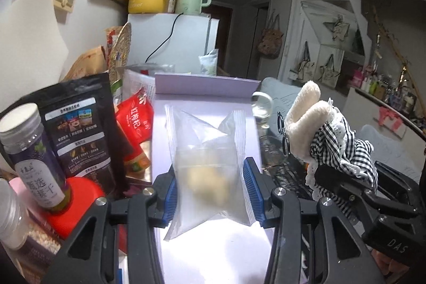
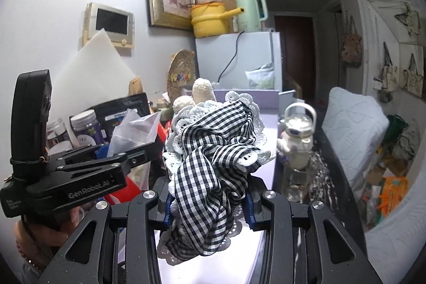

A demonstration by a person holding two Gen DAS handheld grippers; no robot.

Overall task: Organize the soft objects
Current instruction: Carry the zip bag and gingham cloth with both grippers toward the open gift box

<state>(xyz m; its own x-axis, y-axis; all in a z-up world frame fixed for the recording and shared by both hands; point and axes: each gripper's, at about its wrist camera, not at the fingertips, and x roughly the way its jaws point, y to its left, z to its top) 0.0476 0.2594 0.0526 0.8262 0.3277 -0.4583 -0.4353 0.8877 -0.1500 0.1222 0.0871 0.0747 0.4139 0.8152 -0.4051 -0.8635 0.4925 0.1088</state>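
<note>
a clear zip bag (image 1: 207,164) with a pale lump inside is pinched upright in the narrowly parted left gripper (image 1: 209,189), above a lilac box (image 1: 202,97). beside it, a gingham-dressed plush rabbit (image 2: 213,151) is clamped by the right gripper (image 2: 209,206).

Left gripper (image 1: 210,193): matt black plastic arms w/ shiny metal screws, ribbed blue pads, clamped on a clear, slightly frosted plastic zip bag (image 1: 207,164), crinkled and glossy. Right gripper (image 2: 209,204), same build, grips a plush toy (image 2: 213,148): fuzzy cream fabric ears, woven black-white gingham cloth, white crochet lace trim. At 9 o'clock in the left view, a glossy black foil pouch (image 1: 80,135) and a clear plastic jar (image 1: 32,151) w/ ribbed metallic-looking lid. Lilac surface (image 1: 213,252) beneath: smooth, sheeny.
</note>
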